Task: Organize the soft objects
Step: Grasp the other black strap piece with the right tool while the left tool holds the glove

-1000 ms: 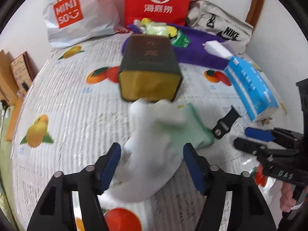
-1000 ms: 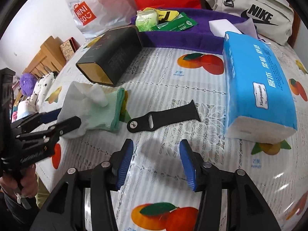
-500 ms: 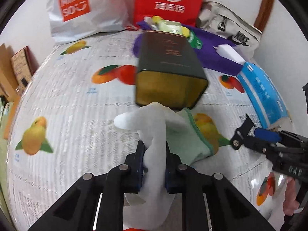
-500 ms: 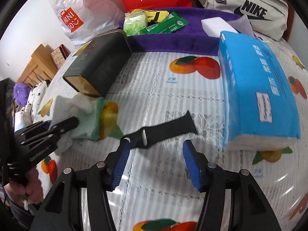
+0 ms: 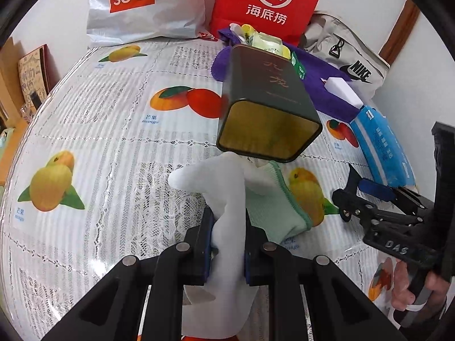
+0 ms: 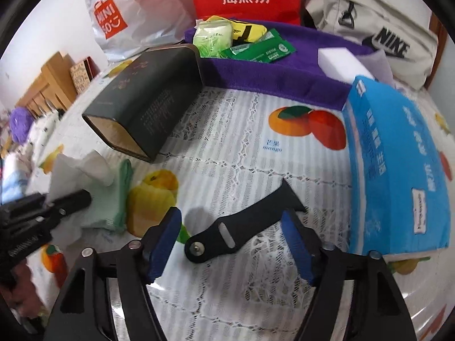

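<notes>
In the left wrist view, the left gripper is clamped on a white cloth, which passes between its two blue pads and hangs out below them. The upper end of the cloth bends toward the left, just in front of the open mouth of the dark green tin box. A pale green cloth lies under and to the right of the white one, and it touches the front edge of the tin box. The tin box lies on its side on the fruit-print tablecloth, with its golden inside facing the camera. Behind the tin box there is a purple towel with small packets and a white sponge block on it. To the right of the tin box lies a blue tissue pack. Further behind stand a red Haidilao paper bag, a white Miniso bag and a grey Nike bag. The right gripper shows to the right of the pale green cloth, with its fingers apart.

In the right wrist view, the right gripper is wide apart and holds nothing. A black watch strap lies flat on the tablecloth between its blue pads; I cannot tell if a pad touches it. The tin box lies behind and to the left of the strap. In front of the mouth of the tin box are the white cloth and the pale green cloth, with the left gripper on them. The blue tissue pack lies to the right of the strap.
</notes>
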A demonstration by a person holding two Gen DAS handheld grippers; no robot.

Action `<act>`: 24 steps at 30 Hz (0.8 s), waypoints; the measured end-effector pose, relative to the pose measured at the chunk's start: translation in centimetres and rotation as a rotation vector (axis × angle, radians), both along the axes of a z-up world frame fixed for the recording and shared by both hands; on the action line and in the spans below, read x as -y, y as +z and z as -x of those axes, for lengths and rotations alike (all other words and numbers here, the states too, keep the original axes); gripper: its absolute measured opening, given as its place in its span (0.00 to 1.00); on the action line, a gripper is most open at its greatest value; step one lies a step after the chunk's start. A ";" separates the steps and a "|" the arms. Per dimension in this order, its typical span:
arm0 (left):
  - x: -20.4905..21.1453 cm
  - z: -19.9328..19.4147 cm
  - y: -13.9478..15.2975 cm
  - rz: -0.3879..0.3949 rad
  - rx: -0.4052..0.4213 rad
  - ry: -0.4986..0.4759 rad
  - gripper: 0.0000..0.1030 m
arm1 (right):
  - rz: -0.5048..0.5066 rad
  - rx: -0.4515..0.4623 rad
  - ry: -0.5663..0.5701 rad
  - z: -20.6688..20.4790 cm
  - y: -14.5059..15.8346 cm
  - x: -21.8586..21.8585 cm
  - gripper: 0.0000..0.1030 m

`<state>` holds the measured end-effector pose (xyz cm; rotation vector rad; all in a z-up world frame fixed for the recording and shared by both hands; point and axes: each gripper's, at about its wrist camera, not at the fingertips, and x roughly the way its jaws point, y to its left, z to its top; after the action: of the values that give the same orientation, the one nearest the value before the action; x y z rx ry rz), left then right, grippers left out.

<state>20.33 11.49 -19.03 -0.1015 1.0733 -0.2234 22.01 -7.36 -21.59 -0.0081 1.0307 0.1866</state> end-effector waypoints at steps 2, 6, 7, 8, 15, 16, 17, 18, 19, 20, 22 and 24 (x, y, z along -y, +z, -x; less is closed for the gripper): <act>0.1 0.0 0.0 -0.004 0.002 0.001 0.16 | 0.075 0.039 0.015 0.5 -0.1 -0.4 0.50; 0.3 0.0 0.0 -0.010 0.004 0.003 0.16 | 0.076 0.061 0.087 1.7 0.2 -0.3 0.33; 0.3 0.1 0.0 -0.009 0.004 0.001 0.16 | 0.073 0.064 0.119 2.2 0.3 -0.4 0.26; 0.3 0.1 0.1 -0.008 0.004 -0.001 0.16 | 0.073 0.064 0.153 2.6 0.5 -0.4 0.24; 0.5 0.3 0.1 -0.016 0.002 -0.007 0.16 | -0.012 -0.028 0.096 2.5 0.6 2.4 0.34; 0.6 0.3 0.1 -0.018 0.001 -0.008 0.16 | -0.024 -0.036 0.084 2.3 0.6 2.4 0.38; 0.6 0.2 0.1 -0.023 -0.001 -0.010 0.16 | -0.050 -0.041 0.075 2.1 0.6 2.4 0.45; 0.7 0.2 0.1 -0.024 -0.002 -0.012 0.16 | -0.074 -0.042 0.066 1.9 0.6 2.4 0.50; 0.7 0.2 0.1 -0.025 -0.004 -0.014 0.16 | -0.093 -0.047 0.057 1.7 0.5 2.4 0.62; 0.8 0.2 0.1 -0.027 -0.005 -0.014 0.16 | -0.110 -0.051 0.045 1.5 0.5 2.3 0.69; 0.8 0.1 0.1 -0.027 -0.007 -0.015 0.16 | -0.123 -0.045 0.012 1.0 0.5 1.9 0.77; 0.8 0.1 0.1 -0.025 -0.007 -0.015 0.16 | -0.089 -0.024 -0.011 0.6 0.5 1.1 0.77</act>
<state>20.23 10.67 -18.97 -0.0721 1.0842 -0.2235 21.36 -8.48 -21.08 0.0809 1.0457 0.2233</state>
